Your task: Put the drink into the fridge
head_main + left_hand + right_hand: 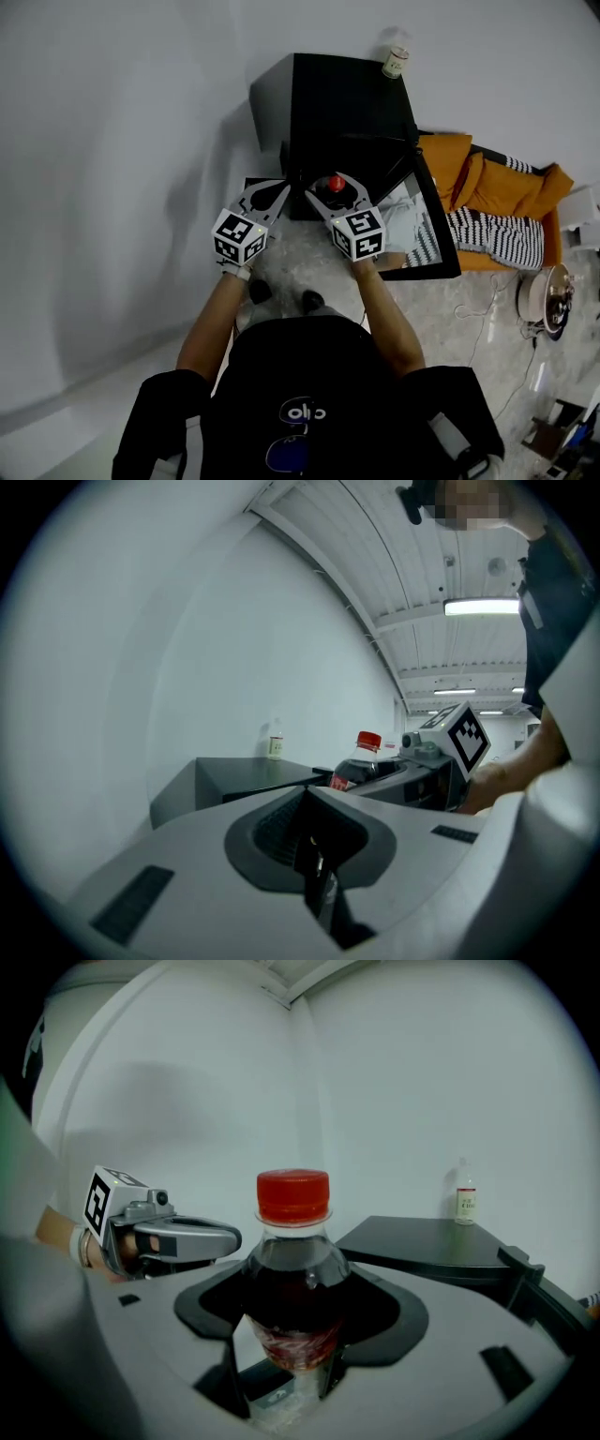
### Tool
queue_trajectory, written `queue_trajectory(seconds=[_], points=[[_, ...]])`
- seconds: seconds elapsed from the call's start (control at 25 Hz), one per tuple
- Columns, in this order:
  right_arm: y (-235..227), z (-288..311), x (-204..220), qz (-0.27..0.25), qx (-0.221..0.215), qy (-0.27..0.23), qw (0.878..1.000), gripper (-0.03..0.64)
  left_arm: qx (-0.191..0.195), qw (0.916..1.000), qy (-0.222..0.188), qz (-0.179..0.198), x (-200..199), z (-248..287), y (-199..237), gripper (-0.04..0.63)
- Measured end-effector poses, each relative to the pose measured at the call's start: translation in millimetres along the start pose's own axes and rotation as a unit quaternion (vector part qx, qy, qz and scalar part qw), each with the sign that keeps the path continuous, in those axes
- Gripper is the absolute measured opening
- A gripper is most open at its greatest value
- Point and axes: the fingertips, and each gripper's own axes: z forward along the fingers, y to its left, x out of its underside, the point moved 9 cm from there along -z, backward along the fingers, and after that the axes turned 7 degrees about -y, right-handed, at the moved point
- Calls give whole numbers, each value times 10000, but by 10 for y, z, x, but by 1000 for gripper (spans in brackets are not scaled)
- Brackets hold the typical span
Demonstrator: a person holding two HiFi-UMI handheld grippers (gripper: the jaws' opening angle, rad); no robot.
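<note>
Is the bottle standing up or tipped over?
Upright: the right gripper holds the bottle with its red cap pointing up.

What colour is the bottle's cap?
Red; the bottle cap shows best in the right gripper view.

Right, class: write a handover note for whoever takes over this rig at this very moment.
Left gripper: jaws together, empty, held beside the right one.
Right gripper: shut on the red-capped drink bottle, which is upright.
The black fridge is just ahead and its door looks open. A small white bottle stands on top.
Done: drink is in hand.
Left: set it inside the fridge and release.
</note>
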Motion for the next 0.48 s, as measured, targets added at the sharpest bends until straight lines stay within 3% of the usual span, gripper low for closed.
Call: queue_trajectory(seconds=[0.48], points=[[-246,84,-47,77,1087,-52,9940,311,859,9953,157,-421,102,381,292,5]])
